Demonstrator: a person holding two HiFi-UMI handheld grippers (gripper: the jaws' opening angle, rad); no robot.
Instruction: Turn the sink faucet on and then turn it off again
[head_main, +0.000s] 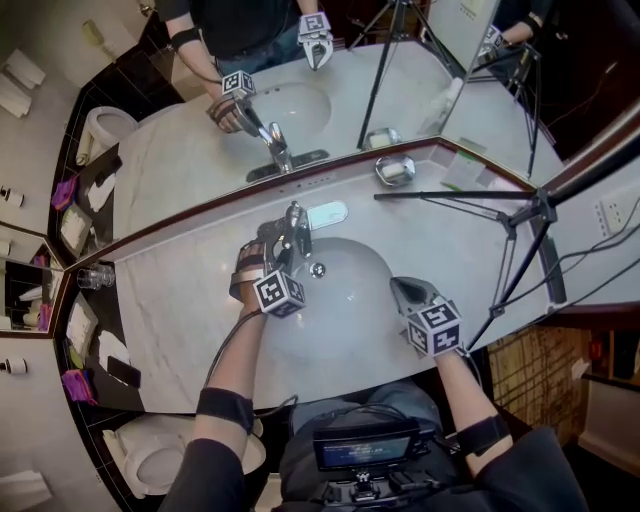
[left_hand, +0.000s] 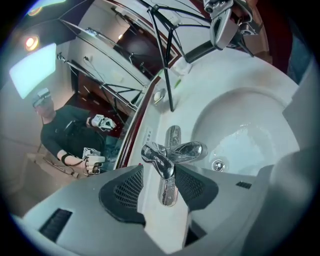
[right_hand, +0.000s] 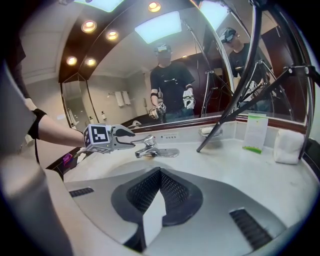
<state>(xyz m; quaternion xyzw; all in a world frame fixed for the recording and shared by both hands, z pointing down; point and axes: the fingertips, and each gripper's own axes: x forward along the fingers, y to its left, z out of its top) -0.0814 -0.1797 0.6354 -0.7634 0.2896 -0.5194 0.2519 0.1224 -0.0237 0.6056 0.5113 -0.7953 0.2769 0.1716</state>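
Faucet, between the left gripper's pads: bright chrome. Sink beyond: plain white. Bench: white, faint grey veining. Both grippers, right gripper included: pale grey shells, black mesh-patterned pads. Cubes: white, black square markers. Trim behind faucet: dark red-brown. Tripod: black. Card, right of right gripper: pale, green strip at foot.

No legible text, brand or number is present. The marker cube on the left gripper, left of the faucet, carries a black-and-white square pattern, not lettering. The green-banded card, right of the faucet, bears print too small to read.
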